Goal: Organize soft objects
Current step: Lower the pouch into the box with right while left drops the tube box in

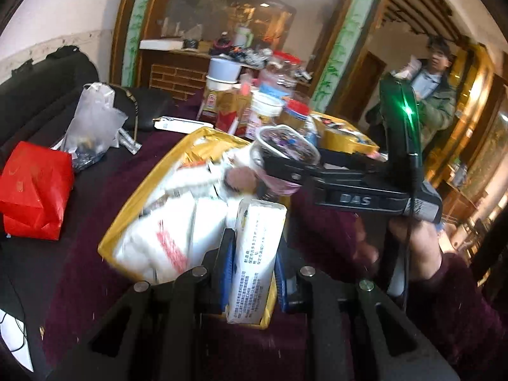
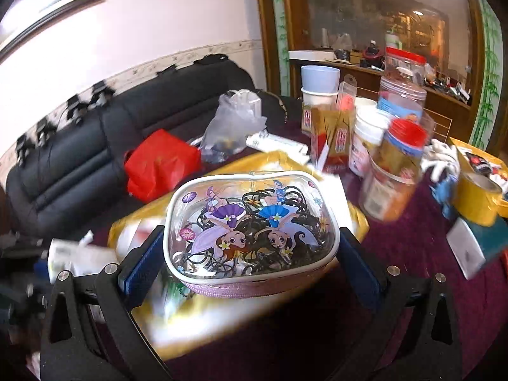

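Currently, the clear cartoon pouch [image 2: 250,231] is clamped in the right gripper [image 2: 250,250] above the yellow box [image 1: 152,187], the white packet [image 1: 254,254] is pinched by the left gripper [image 1: 250,273], and both should be carried level, without squeezing harder.

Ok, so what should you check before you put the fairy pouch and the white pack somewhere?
1. Right gripper pinches the fairy pouch on both sides: ok.
2. Left gripper clamps the white pack: ok.
3. Pouch zipped shut: cannot tell.
4. Room in the yellow box: not ok, it looks full.
5. Jars stand close to the pouch's right: not ok.
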`<state>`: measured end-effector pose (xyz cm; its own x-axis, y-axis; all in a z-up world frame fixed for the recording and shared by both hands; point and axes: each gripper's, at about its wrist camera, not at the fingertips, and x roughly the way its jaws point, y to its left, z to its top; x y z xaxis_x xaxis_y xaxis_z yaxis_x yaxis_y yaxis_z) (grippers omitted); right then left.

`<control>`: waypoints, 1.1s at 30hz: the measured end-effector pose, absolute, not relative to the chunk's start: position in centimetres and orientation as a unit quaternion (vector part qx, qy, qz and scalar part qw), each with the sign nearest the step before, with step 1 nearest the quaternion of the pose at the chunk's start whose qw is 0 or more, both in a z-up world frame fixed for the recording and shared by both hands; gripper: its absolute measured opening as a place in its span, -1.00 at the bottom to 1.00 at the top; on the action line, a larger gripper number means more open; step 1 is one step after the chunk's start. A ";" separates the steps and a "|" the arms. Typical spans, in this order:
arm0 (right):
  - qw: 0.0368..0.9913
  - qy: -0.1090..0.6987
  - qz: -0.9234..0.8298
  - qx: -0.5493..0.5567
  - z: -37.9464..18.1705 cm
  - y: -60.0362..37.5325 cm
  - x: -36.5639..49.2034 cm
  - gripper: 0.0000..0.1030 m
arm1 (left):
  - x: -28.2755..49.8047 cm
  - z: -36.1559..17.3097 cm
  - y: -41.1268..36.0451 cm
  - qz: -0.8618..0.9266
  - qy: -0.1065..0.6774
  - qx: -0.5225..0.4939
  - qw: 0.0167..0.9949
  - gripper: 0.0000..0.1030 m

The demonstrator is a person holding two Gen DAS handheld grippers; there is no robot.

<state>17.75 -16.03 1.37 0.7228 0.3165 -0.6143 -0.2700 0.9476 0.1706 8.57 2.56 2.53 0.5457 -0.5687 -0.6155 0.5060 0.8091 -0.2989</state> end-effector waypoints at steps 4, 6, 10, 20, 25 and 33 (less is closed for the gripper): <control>0.906 0.376 0.182 0.068 -0.6 -15.4 21.6 1.00 | 12.3 2.4 0.5 -0.297 0.382 -0.045 0.874 -0.40; 0.904 0.385 0.173 0.068 -1.6 -15.6 21.9 1.00 | 13.7 1.4 -0.3 -0.285 0.409 -0.042 0.866 -0.17; 0.905 0.340 0.208 0.151 -1.2 -18.6 20.1 1.00 | 13.8 0.7 0.3 -0.286 0.407 -0.069 0.865 0.04; 0.890 0.364 0.209 0.176 -1.2 -18.5 21.3 1.00 | 12.1 2.7 4.3 -0.261 0.369 -0.139 0.881 0.08; 0.886 0.362 0.228 0.180 -1.1 -17.7 21.1 1.00 | 9.8 2.6 6.0 -0.252 0.365 -0.140 0.885 0.18; 0.892 0.395 0.181 0.121 -1.5 -16.5 20.6 1.00 | 5.6 0.9 3.8 -0.290 0.372 -0.070 0.879 0.18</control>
